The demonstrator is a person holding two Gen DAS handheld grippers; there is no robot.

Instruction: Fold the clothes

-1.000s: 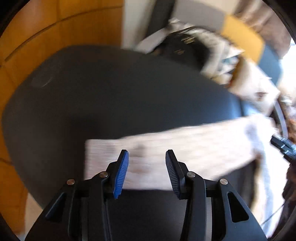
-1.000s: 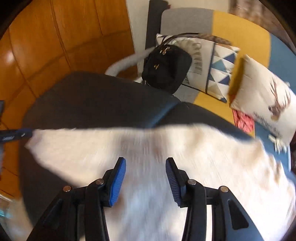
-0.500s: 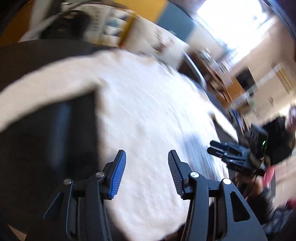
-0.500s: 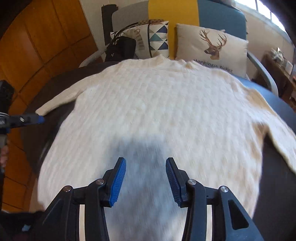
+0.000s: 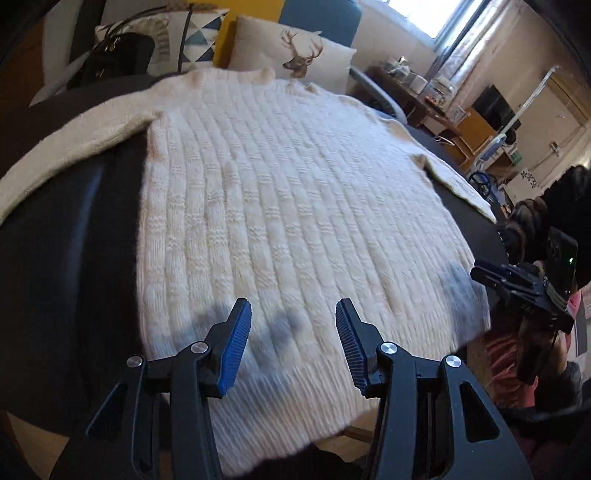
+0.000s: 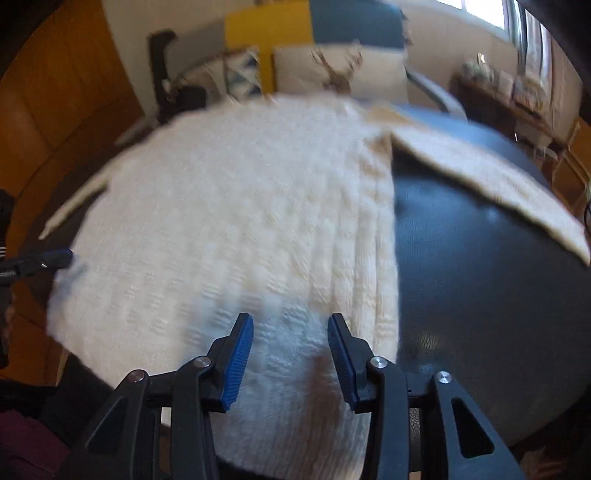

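Dark round table [image 5: 66, 258] at frame centre carries a flat cream knit sweater [image 5: 288, 206], left gripper [image 5: 293, 345] released, right gripper [image 6: 290, 350] closing, both empty.

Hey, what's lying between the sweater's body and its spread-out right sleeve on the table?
Only bare dark table shows in that wedge between the sweater and the sleeve, seen in the right wrist view.

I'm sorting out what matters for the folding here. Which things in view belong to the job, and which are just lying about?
Part of the job:
cream knit sweater, spread flat
dark round table under it
left claw and right claw, both empty

Just lying about:
deer cushion
triangle-pattern cushion
black handbag
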